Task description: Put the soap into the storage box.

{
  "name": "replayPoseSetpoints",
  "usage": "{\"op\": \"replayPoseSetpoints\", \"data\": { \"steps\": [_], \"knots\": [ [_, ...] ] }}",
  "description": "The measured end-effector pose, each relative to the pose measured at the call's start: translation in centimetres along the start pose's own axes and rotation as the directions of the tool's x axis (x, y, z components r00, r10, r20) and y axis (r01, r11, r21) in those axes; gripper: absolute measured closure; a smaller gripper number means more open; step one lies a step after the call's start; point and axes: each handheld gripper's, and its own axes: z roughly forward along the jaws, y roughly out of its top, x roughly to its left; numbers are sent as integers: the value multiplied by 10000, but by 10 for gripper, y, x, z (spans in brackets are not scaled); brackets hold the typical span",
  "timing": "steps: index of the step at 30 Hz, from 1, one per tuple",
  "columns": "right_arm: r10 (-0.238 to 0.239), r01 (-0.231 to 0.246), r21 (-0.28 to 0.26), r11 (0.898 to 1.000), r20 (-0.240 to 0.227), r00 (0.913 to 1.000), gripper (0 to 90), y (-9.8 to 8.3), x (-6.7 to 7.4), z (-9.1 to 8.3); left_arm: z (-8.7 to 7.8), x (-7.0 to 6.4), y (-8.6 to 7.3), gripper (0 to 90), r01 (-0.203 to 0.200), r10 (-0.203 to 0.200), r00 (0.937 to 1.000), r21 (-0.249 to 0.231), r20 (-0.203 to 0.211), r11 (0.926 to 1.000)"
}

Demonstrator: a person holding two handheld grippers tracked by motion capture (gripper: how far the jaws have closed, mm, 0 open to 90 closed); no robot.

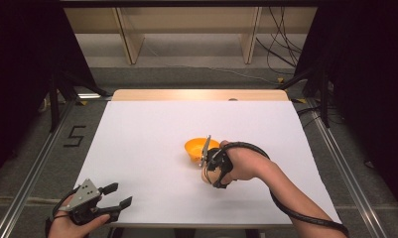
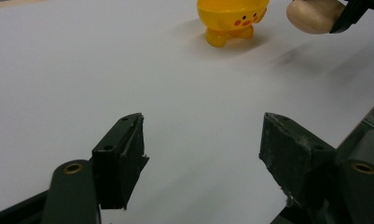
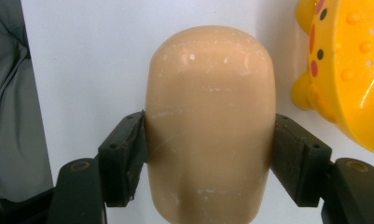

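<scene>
An orange-yellow toy bowl with a chick face and little feet stands near the middle of the white table; it also shows in the left gripper view and the right gripper view. My right gripper is shut on a smooth tan rounded block, held just in front of the bowl, above the table. The tan block hangs to the right of the bowl in the left gripper view. My left gripper rests at the table's front left corner, open, with nothing between its jaws.
The white table top has a bare wooden strip along its far edge. Metal rails run along both sides on the floor. Cables lie on the floor behind, and a wooden shelf frame stands at the back.
</scene>
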Motion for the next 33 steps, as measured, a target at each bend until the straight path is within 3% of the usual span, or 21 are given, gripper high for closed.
{"op": "replayPoseSetpoints", "data": {
  "steps": [1, 2, 7, 8, 11, 14, 16, 17, 18, 21, 23, 24, 27, 30, 33],
  "knots": [
    [39, -39, 21, 10000, -14, 10000, 339, 0, -1, 0, 0, 0, 0, 304, 22, -22, 10000, -3, 22, 10000],
    [-298, 297, -98, 9995, -25, 9996, 339, 0, -3, 1, 0, 0, 0, 305, -31, 31, 10000, 4, 30, 10000],
    [-203, 203, -118, 9997, 10, 9998, 339, 0, -5, 0, 0, 0, 0, 304, -12, 12, 10000, 14, -1, 10000],
    [-468, 468, -211, 9987, -4, 9989, 339, 1, -7, 0, 0, 0, 0, 304, 8, -8, 10000, 14, 15, 10000],
    [425, -425, 143, 9990, 19, 9991, 339, 1, -3, -4, 0, 0, 0, 304, -3, 3, 10000, 6, 2, 10000],
    [406, -406, 119, 9991, 8, 9992, 339, 1, -4, -5, 0, 0, 0, 304, -3, 3, 10000, 9, 26, 10000],
    [-216, 217, -150, 9997, 29, 9998, 339, 1, -9, -3, 0, 0, 0, 304, 69, -69, 10000, 6, 25, 10000],
    [-216, 217, -150, 9997, 29, 9998, 339, 1, -9, -3, 0, 0, 0, 304, -9, 9, 10000, 7, 12, 10000],
    [191, -191, 37, 9998, 87, 9998, 339, 2, -8, -5, 1, -1, 0, 304, 146, -146, 9999, -65, 39, 9999],
    [15, -13, -121, 9999, 145, 9999, 339, 2, -10, -5, 1, -1, 0, 304, 154, -153, 9999, -58, 39, 9999],
    [432, -433, 54, 9990, 163, 9989, 339, 3, -9, -8, 1, -1, 0, 304, 138, -138, 9999, -61, 37, 9999],
    [104, -102, -117, 9999, 216, 9997, 339, 3, -11, -7, 0, -1, 0, 304, 58, -58, 10000, -58, 46, 10000],
    [368, -368, -5, 9993, 310, 9988, 339, 3, -11, -8, 0, -1, 0, 304, 115, -115, 9999, 0, 27, 9999],
    [78, -72, -203, 9998, 285, 9996, 339, 2, -15, -6, 1, -1, 0, 305, 147, -146, 9999, -66, 35, 9999],
    [154, -151, -107, 9998, 321, 9994, 339, 2, -15, -7, 1, -1, 0, 304, 146, -146, 9999, -64, 38, 9999]
  ]
}}
